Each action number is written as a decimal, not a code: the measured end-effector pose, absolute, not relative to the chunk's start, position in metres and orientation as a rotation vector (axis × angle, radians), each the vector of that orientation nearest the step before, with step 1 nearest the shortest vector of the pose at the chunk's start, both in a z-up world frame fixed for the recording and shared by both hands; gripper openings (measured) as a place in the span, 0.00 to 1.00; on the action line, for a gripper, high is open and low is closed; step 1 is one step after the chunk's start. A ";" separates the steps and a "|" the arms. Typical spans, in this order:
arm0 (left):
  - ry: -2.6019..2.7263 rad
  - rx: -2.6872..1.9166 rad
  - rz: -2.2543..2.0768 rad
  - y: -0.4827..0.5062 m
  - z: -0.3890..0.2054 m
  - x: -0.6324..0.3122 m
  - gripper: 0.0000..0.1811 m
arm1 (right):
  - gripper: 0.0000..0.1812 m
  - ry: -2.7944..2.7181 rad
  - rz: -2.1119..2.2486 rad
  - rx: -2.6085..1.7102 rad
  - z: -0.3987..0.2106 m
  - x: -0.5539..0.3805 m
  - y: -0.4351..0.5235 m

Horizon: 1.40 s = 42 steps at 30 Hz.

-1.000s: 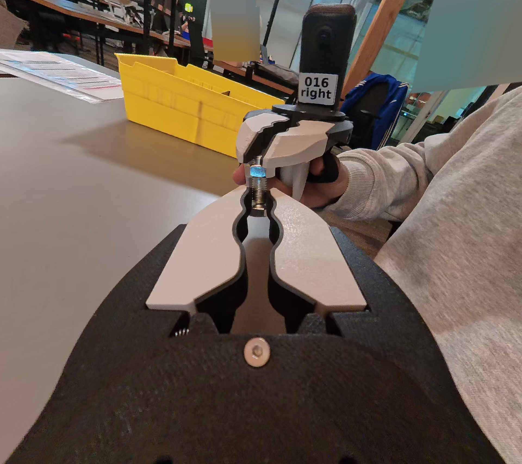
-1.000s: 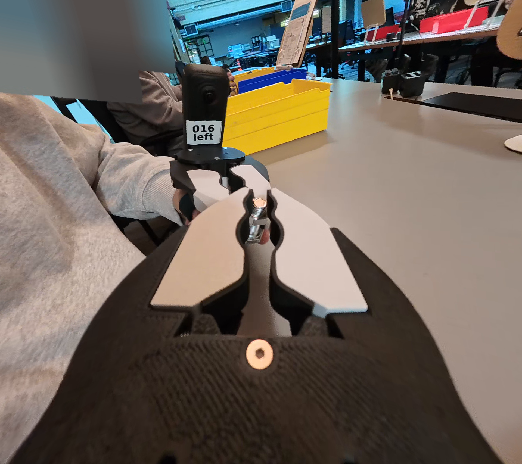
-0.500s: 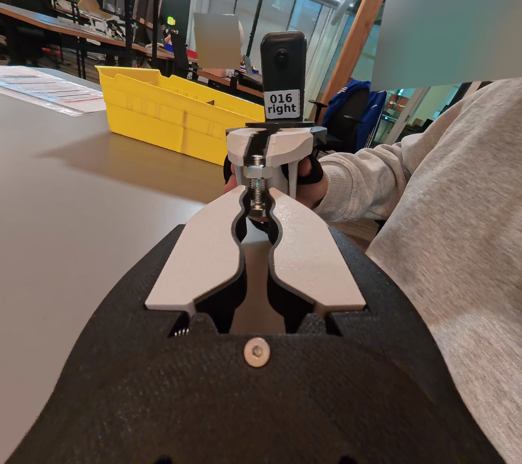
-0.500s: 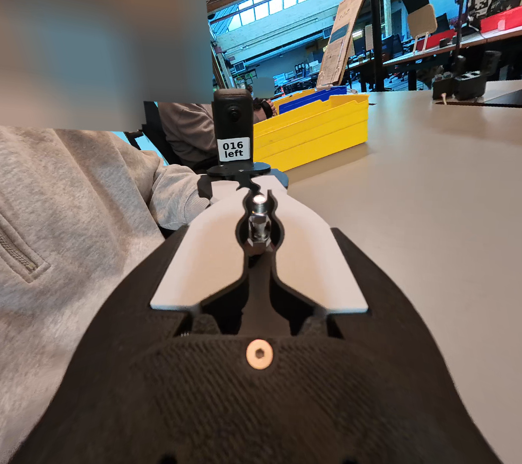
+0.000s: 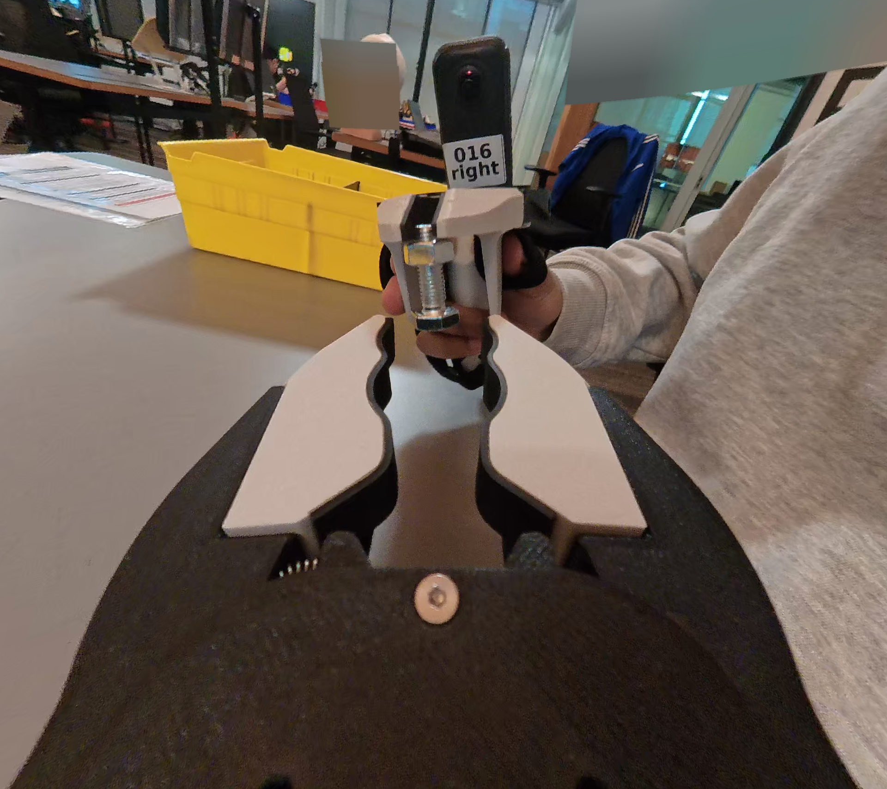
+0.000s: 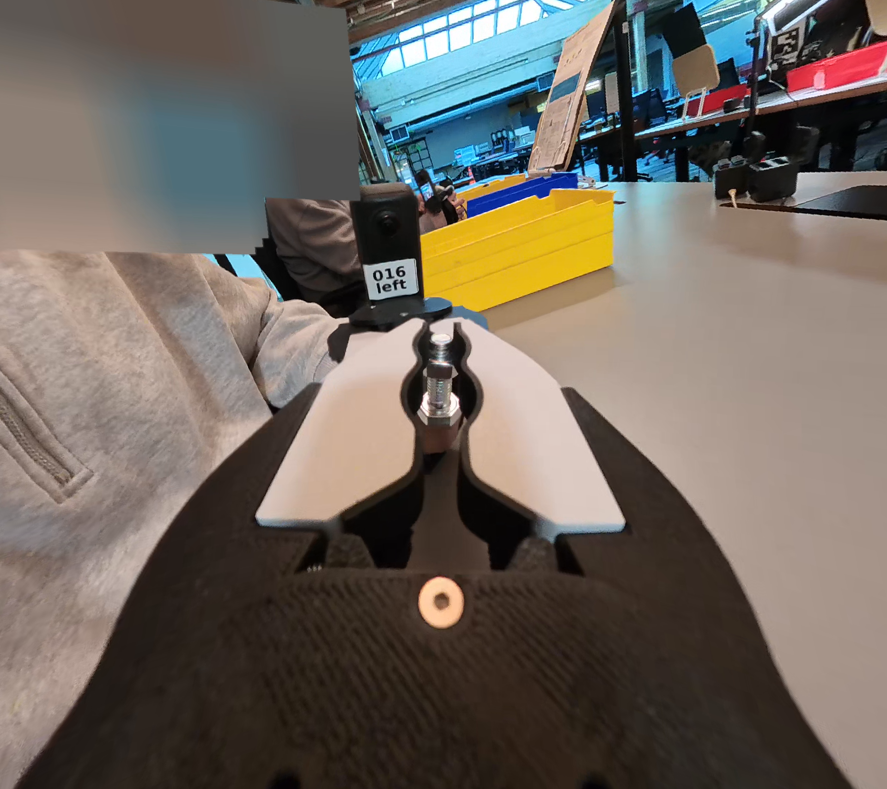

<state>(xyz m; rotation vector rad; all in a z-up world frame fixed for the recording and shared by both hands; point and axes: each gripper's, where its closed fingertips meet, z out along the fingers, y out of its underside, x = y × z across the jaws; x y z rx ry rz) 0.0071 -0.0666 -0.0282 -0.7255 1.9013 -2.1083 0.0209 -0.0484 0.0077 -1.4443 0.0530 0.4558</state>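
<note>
A: Steel bolt [image 5: 431, 281] with a nut [image 5: 427, 251] threaded on sat clamped in the right gripper [image 5: 449, 218]. White fingers [image 5: 480, 209] closed on the nut end, hex head hanging out below. In the right wrist view the same bolt [image 6: 439, 386] ran along the slot between the closed fingers [image 6: 365, 420], tip pointing forward.

B: And the left gripper [image 5: 437, 333]?

A: Its fingers [image 5: 331, 420] were spread wide, holding nothing. The bolt head sat just beyond the tips, roughly in line with the gap; contact couldn't be told. From the right wrist view only the left gripper's black body [image 6: 398, 309] and camera showed, just past the bolt tip.

B: Hands?

A: A bare hand [image 5: 504, 300] in a grey sleeve [image 5: 633, 285] gripped the right gripper's handle.

B: Surroundings?

A: Both grippers were held above a grey worktop [image 5: 120, 382]. A yellow bin [image 5: 288, 209] stood farther back on it, well apart from the bolt, with a printed sheet [image 5: 81, 189] beside the bin. The right wrist view also showed a blue bin [image 6: 518, 194] behind the yellow one.
</note>
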 end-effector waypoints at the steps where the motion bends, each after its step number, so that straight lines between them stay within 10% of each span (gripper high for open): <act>1: 1.913 -0.726 -2.088 -0.067 -0.030 0.008 0.19 | 0.05 0.065 0.465 -1.440 0.007 0.023 -0.049; 42: 1.955 -0.713 -1.928 -0.067 -0.039 0.014 0.11 | 0.05 0.010 0.202 -1.541 -0.001 0.014 -0.036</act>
